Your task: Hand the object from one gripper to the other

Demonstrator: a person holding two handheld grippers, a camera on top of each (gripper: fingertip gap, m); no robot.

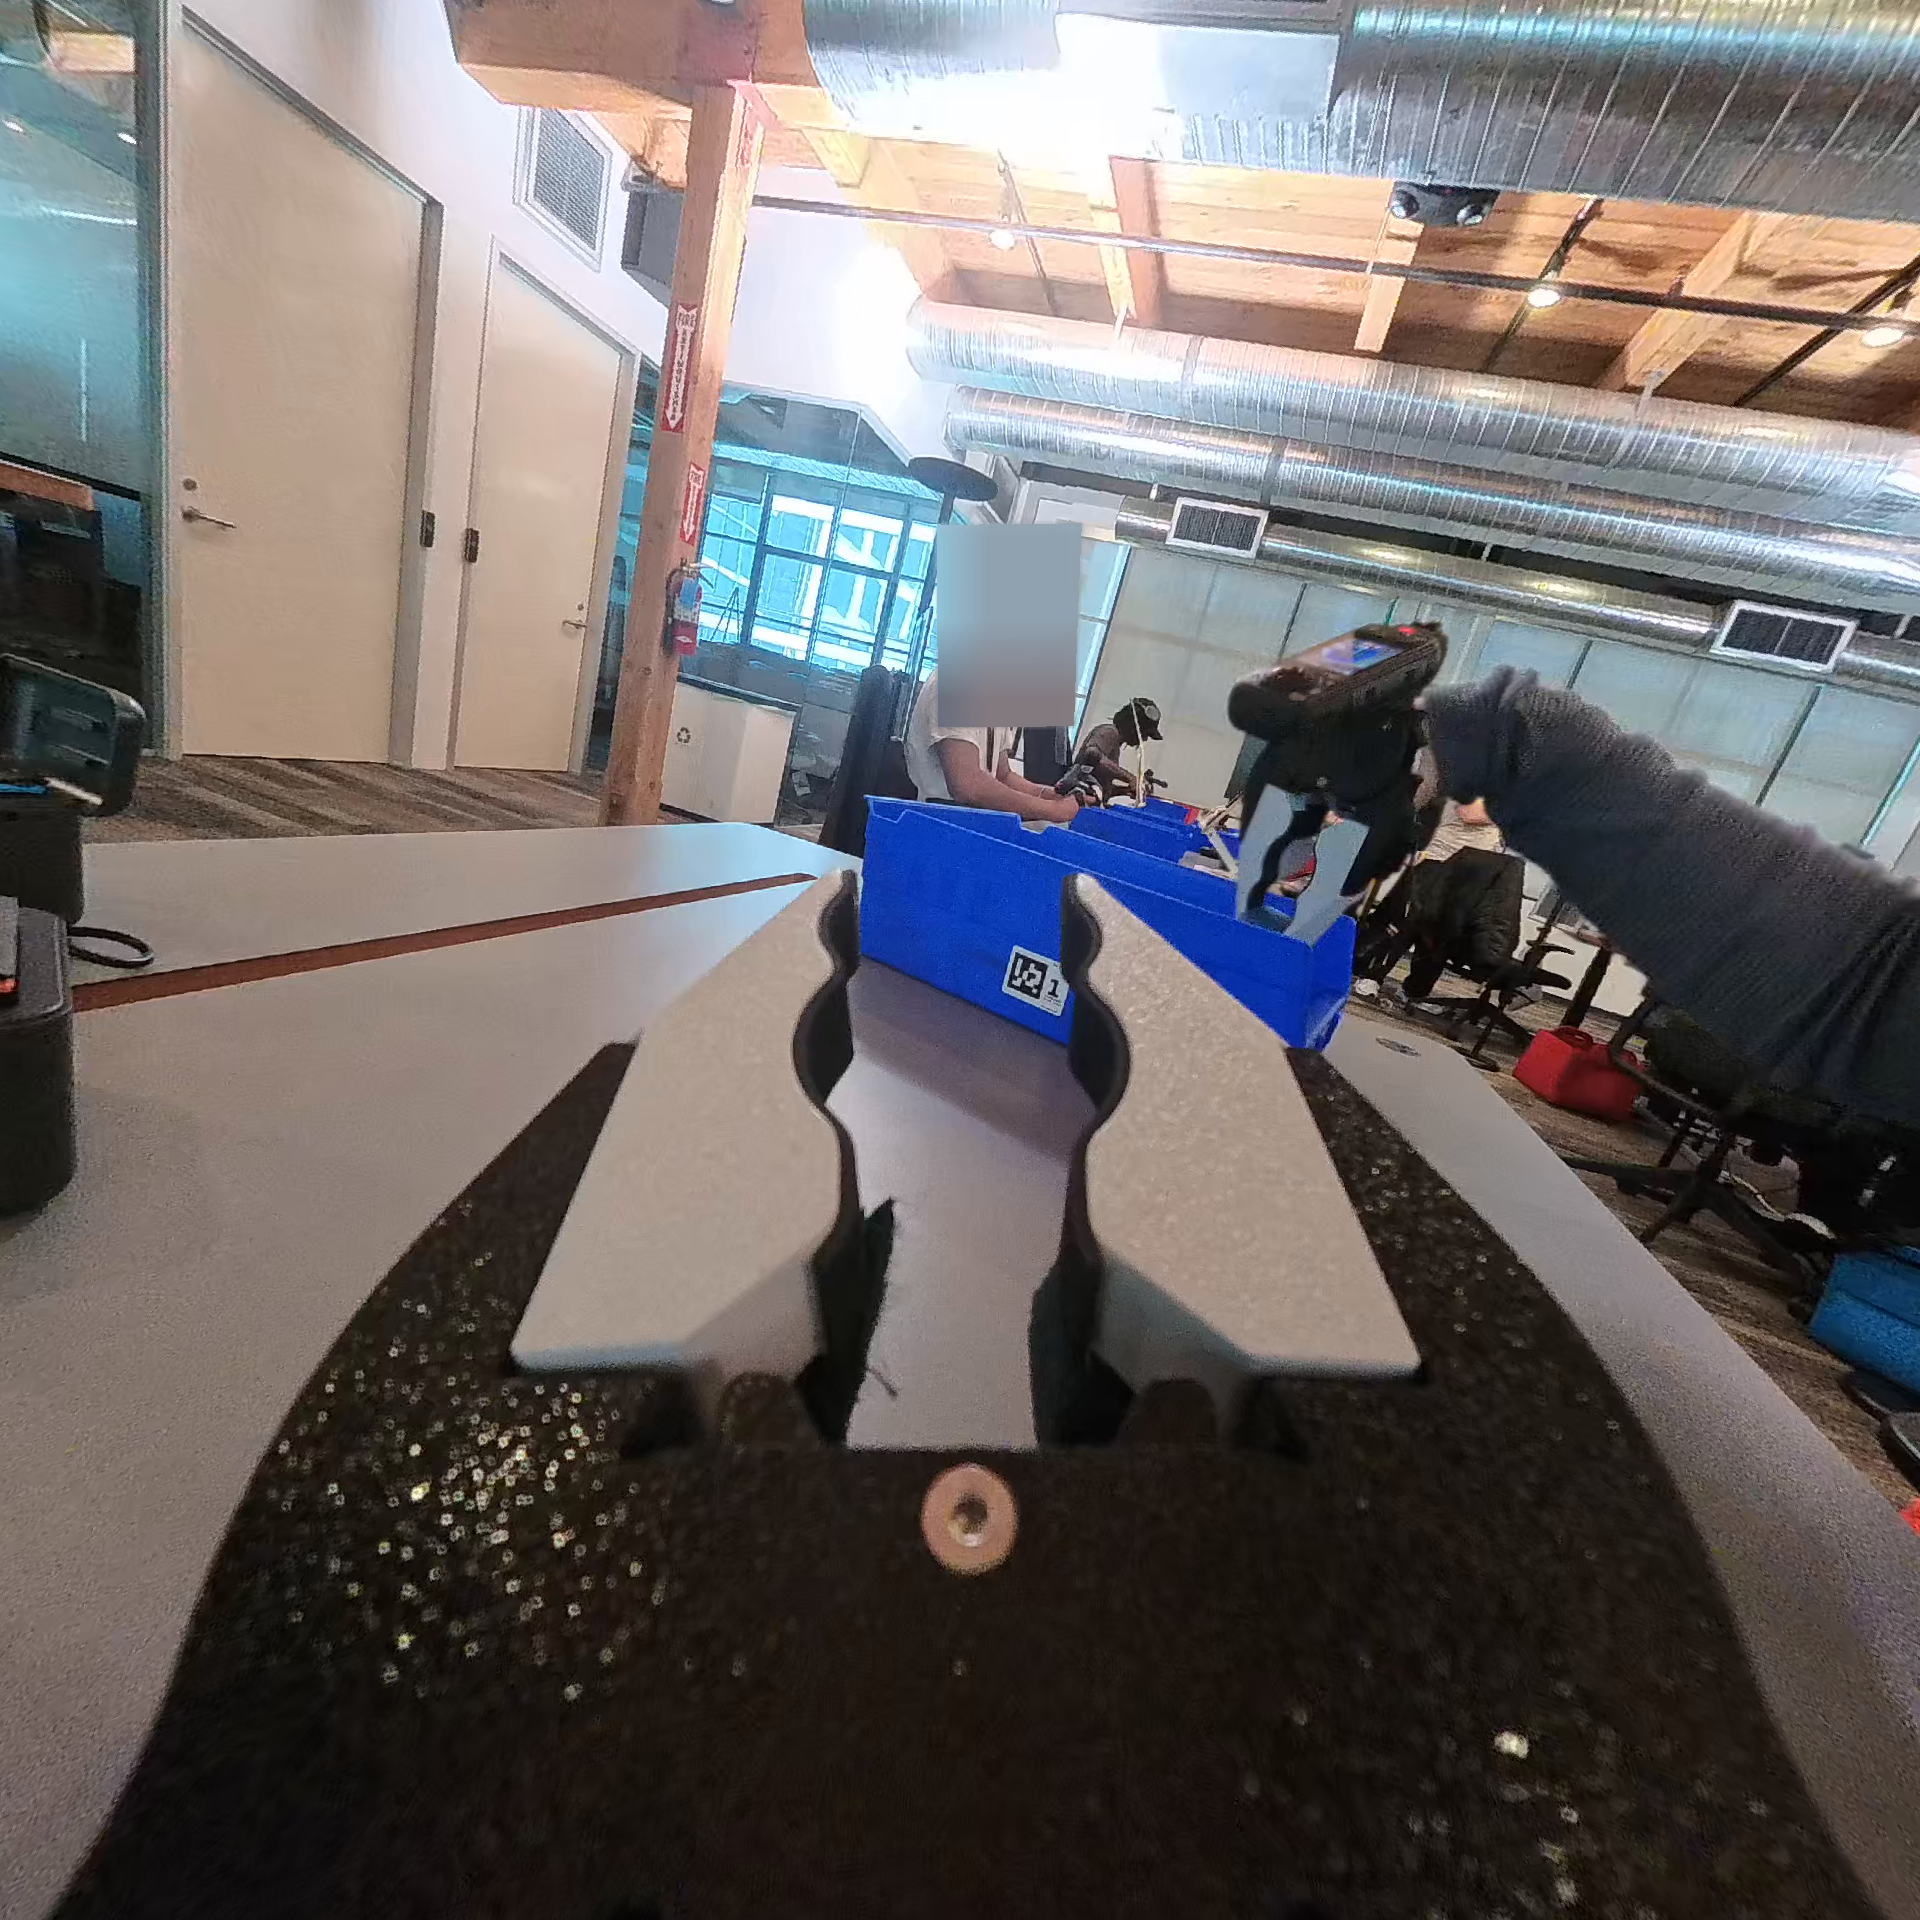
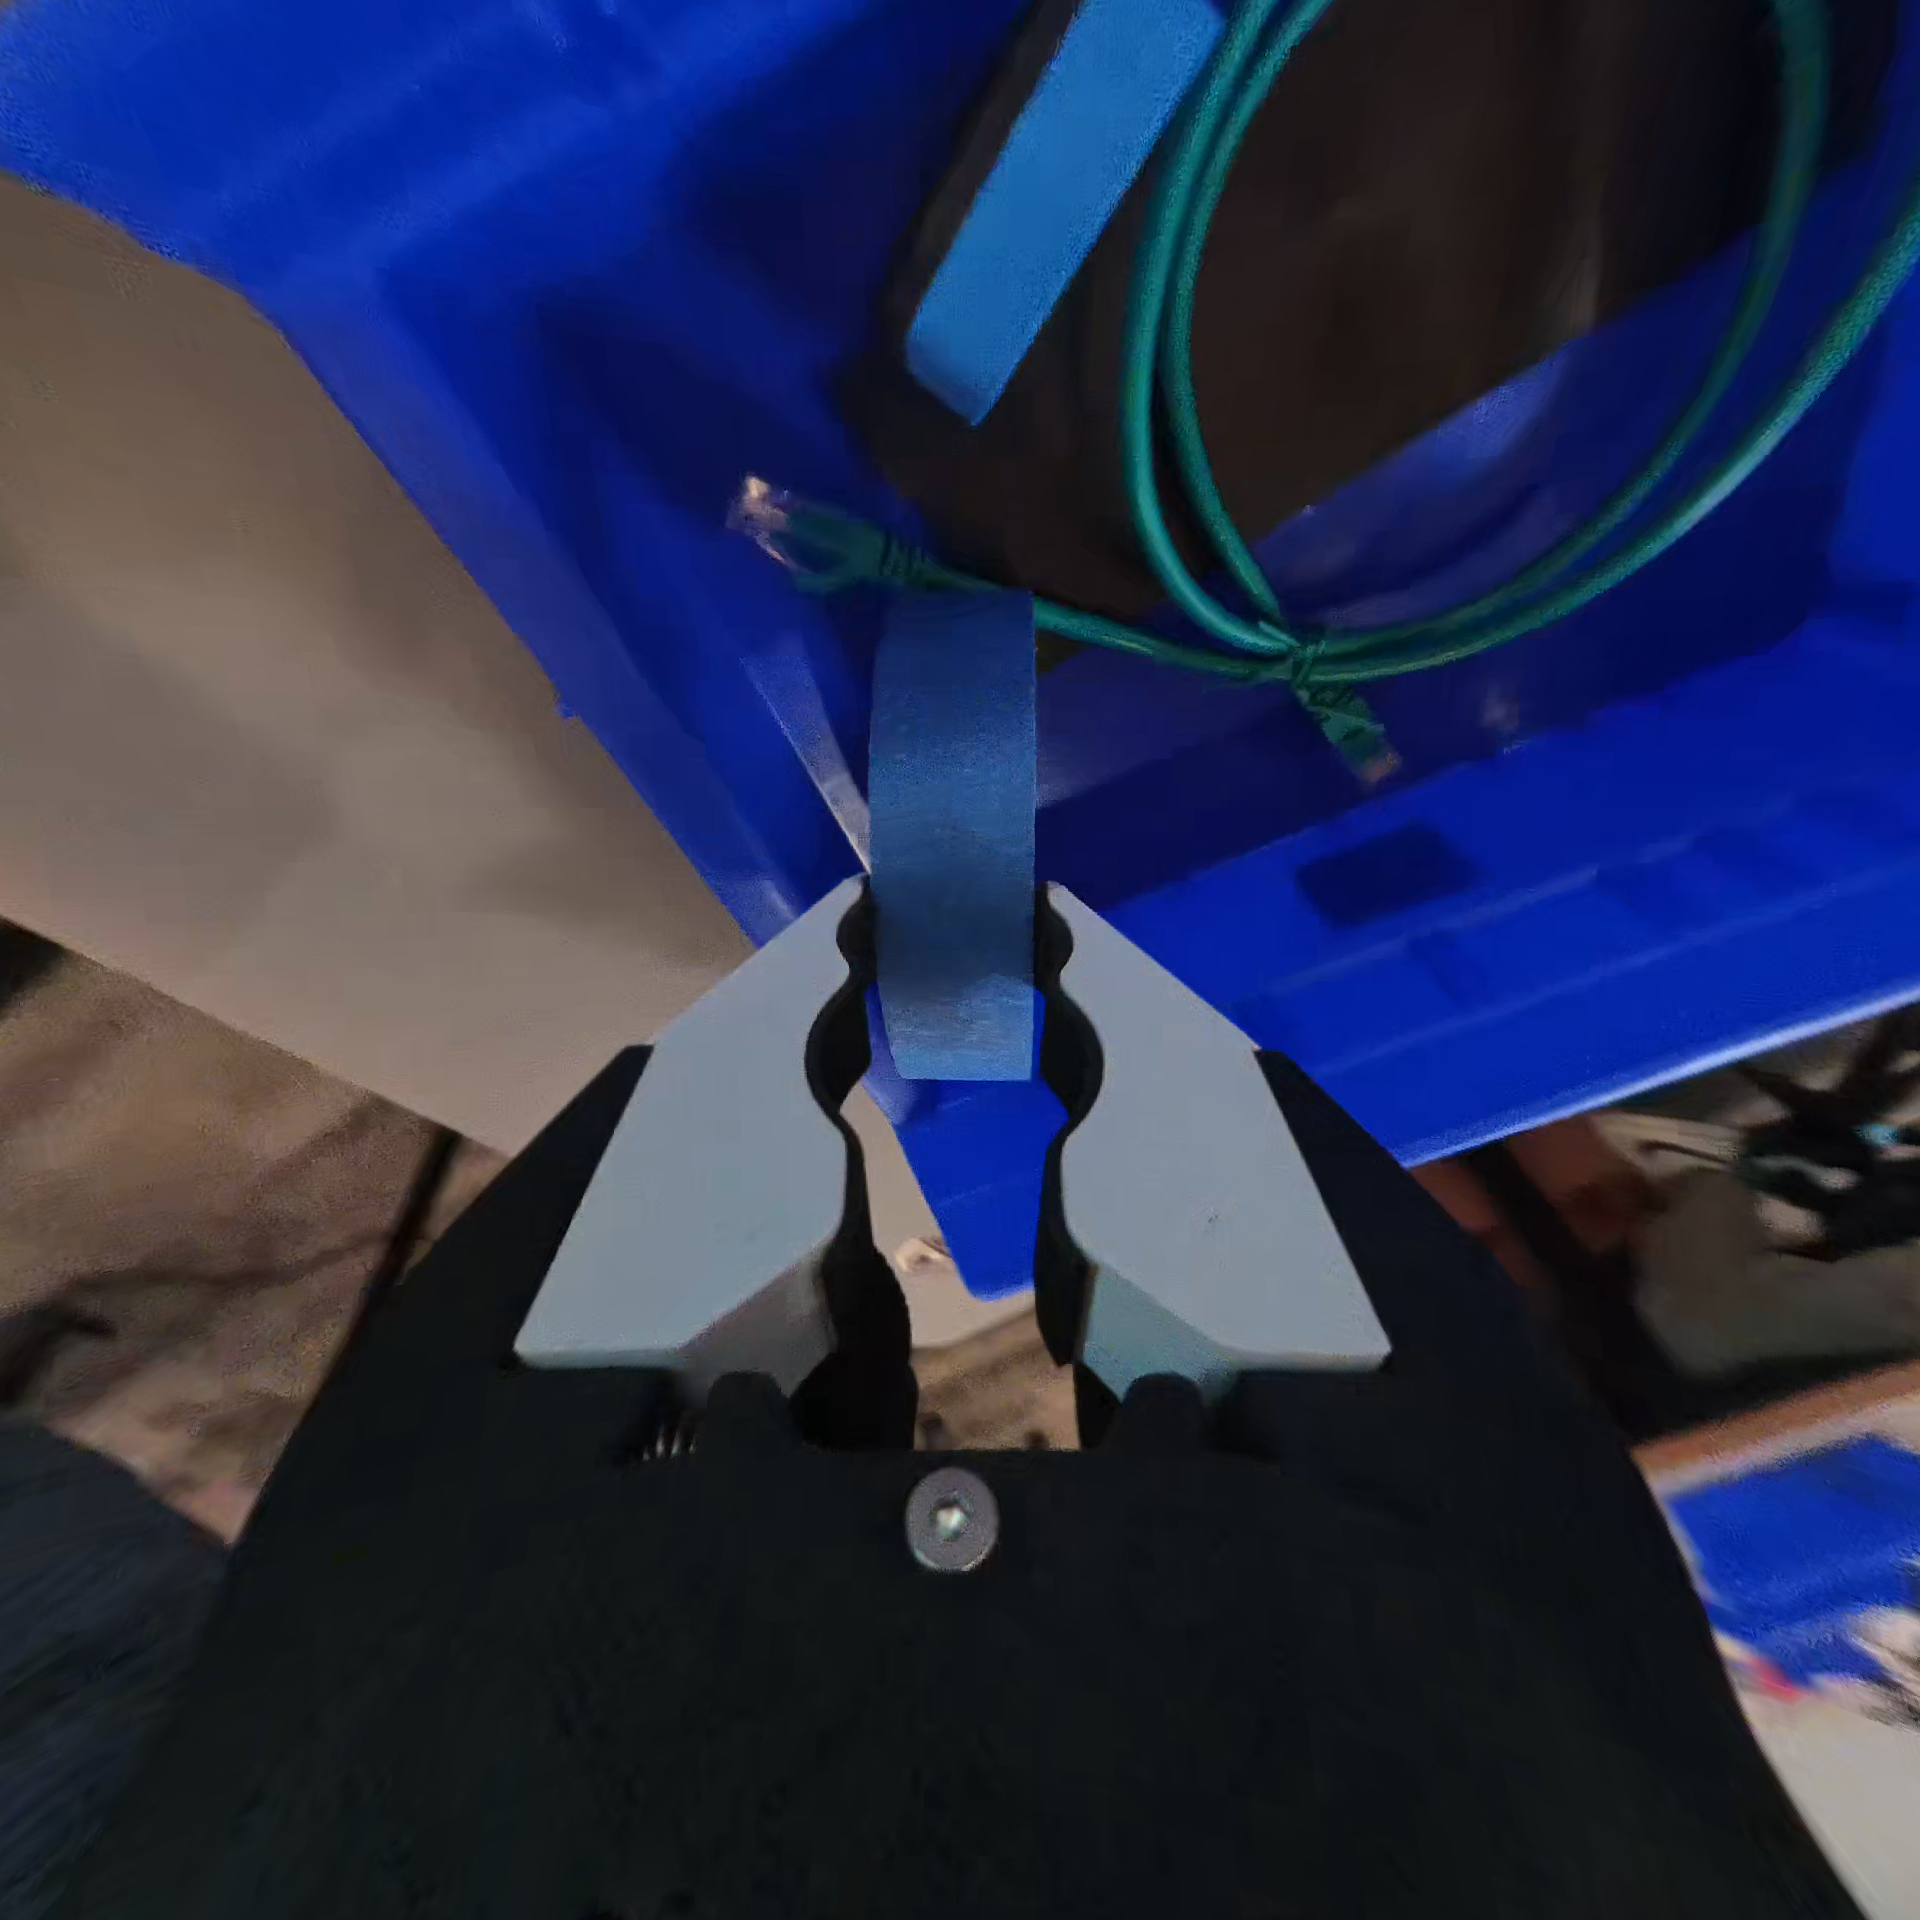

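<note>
Right now right gripper (image 2: 954, 894) clamps a blue tape roll (image 2: 954, 831) edge-on between its fingertips, above the blue bin (image 2: 520, 364) holding a green cable (image 2: 1195, 436) and a blue block (image 2: 1060, 197). Left gripper (image 1: 961, 914) low over grey table (image 1: 312, 1143), jaws apart, holding nothing, bin just beyond.

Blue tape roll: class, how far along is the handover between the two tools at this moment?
Done: the right tool has closed on the blue tape roll and holds it over the blue bin, where a green cable lies. In hand: that grasp only. Left: the left tool is open and empty above the grey table, apart from the right one, so bringing them together, the transfer and the release remain.
</note>
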